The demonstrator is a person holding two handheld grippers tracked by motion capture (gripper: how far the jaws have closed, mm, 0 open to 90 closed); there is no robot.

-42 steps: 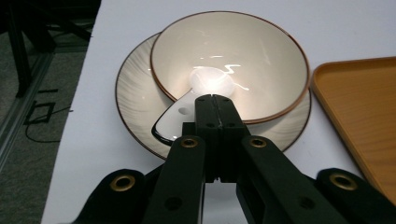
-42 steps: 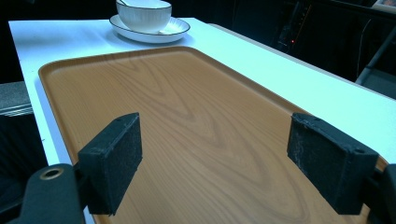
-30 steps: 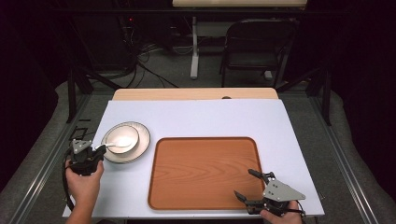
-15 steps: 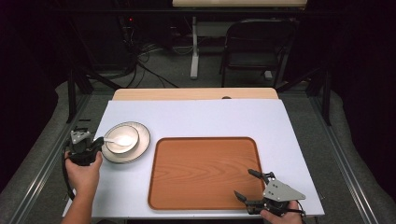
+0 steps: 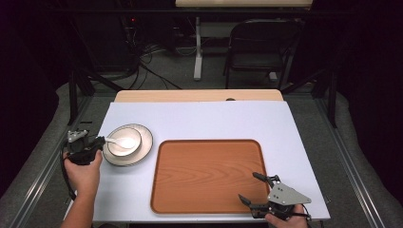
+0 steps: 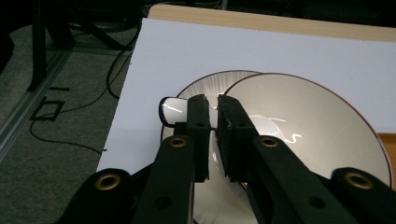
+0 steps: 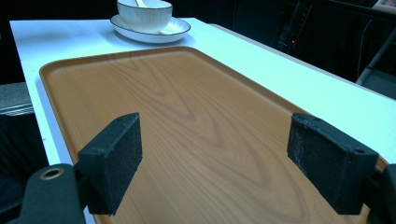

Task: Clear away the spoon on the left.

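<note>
Two grippers: left gripper jaws just opened slightly around spoon handle at bowl; right gripper jaws spread over tray.

The left gripper has shifted slightly up the worktop's left edge and a little outward, ending just beside the plate's left rim, by the tip of the white spoon's handle. Its jaws, pressed together in both earlier pictures, have just been opening: a narrow gap now stands between them, with the spoon's handle end showing just past the left jaw
</note>
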